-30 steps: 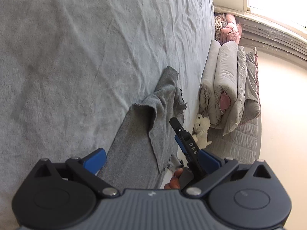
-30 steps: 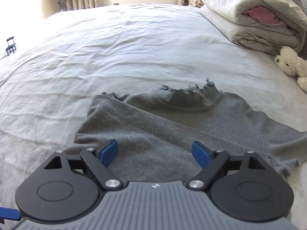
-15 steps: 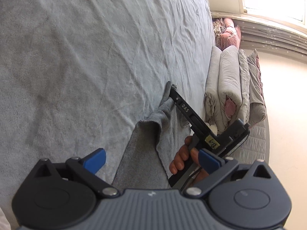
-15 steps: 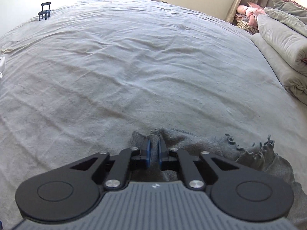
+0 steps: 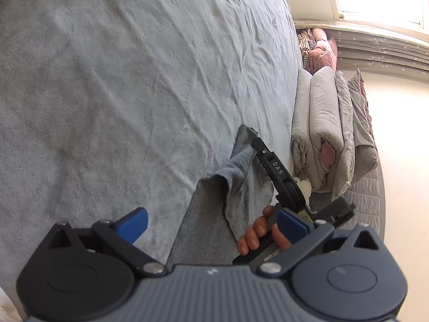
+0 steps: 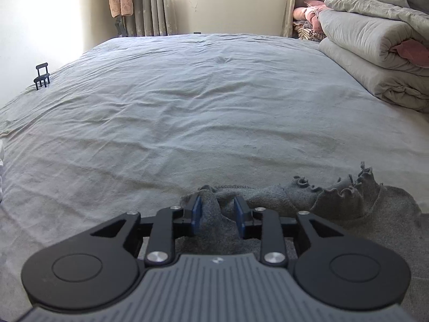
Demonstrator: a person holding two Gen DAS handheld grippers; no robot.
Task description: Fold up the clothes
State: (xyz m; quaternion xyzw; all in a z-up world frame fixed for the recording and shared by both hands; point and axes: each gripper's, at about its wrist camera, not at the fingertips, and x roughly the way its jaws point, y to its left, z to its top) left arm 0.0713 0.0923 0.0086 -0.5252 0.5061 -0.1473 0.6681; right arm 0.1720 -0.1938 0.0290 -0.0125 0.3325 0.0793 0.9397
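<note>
A grey knit garment (image 6: 348, 206) with a frilled neckline lies rumpled on the grey bedsheet (image 6: 214, 102). My right gripper (image 6: 217, 212) sits low over its near-left edge. Its jaws are opening, and a bunched ridge of the cloth stands between the blue pads (image 6: 197, 212) without being squeezed. In the left wrist view the same garment (image 5: 214, 214) runs away from me with one edge folded over, and the right gripper (image 5: 254, 143) rests at its far tip, held by a person's hand (image 5: 254, 237). My left gripper (image 5: 211, 226) hovers open above the garment's near part.
Folded grey and pink duvets (image 6: 370, 45) are stacked along the bed's right side, with a small white plush toy (image 5: 304, 185) beside them. A tiny black chair-shaped object (image 6: 42, 76) stands at the far left edge. Curtains and a window lie beyond the bed.
The right gripper went from open over the spread garment to shut on a cloth edge, moved along the bed, and now its jaws have parted. The left gripper barely moved.
</note>
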